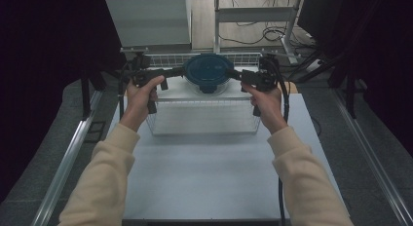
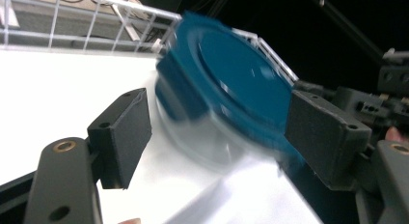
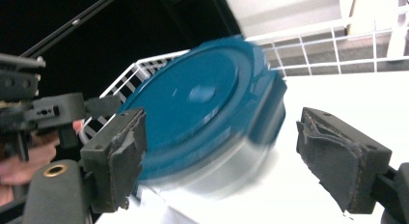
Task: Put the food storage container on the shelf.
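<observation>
Container [image 1: 209, 74], round, clear body, dark blue lid, sits on white shelf [image 1: 175, 91] atop wire rack [image 1: 202, 117] at far end of table [image 1: 209, 177]. My left gripper [image 1: 179, 70] points at its left edge, my right gripper [image 1: 235, 73] at its right edge. In left gripper view, jaws stand apart, container [image 2: 226, 96] between and beyond them, pads not pressing lid. In right gripper view, same: jaws spread wide, container [image 3: 202, 113] between them, untouched. Both containers' outlines blurred in gripper views. My hands wrap both handles, cream sleeves [image 1: 104, 179] below.
</observation>
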`<state>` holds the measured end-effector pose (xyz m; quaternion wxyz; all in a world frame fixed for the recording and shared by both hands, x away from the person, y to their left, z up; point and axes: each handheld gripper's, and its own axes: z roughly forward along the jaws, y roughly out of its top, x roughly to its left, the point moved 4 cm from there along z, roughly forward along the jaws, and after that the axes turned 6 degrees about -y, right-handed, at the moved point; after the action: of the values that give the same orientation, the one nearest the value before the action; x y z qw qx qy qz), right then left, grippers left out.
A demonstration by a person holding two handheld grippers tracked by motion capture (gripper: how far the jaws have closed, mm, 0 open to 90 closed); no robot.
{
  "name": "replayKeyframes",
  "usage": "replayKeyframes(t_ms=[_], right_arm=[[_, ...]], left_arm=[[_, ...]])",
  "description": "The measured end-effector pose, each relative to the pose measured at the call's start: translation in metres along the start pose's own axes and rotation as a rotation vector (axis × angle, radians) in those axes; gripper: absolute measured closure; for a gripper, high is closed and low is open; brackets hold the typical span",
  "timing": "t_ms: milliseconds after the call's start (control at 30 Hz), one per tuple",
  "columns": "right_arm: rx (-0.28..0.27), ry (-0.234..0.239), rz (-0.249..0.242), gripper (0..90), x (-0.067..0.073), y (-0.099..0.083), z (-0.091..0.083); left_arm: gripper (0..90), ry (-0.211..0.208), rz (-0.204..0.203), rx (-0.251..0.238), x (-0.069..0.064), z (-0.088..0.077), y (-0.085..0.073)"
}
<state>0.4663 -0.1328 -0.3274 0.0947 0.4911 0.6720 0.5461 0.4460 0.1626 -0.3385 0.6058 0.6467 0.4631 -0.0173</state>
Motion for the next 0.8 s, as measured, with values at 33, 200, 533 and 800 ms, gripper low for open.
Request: replayKeyframes(t_ms=[33,200,533,800], right_arm=[[0.0,0.0,0.0,18.0,0.0,0.0,0.0],[-0.001,0.005,-0.117,18.3,-0.003,-0.026,-0.03],[0.024,-0.006,-0.237,22.3,-0.008,-0.11,-0.083],[0.052,-0.035,-0.235,23.3,-0.029,-0.171,-0.104]], left_arm=[[23.9,0.0,0.0,0.0,0.0,0.0,0.0],[23.9,0.001,0.079,0.007,-0.014,-0.021,-0.029],[23.2,0.019,0.136,0.058,-0.02,-0.048,-0.131],[23.4,0.112,0.195,0.17,-0.002,-0.053,-0.208]])
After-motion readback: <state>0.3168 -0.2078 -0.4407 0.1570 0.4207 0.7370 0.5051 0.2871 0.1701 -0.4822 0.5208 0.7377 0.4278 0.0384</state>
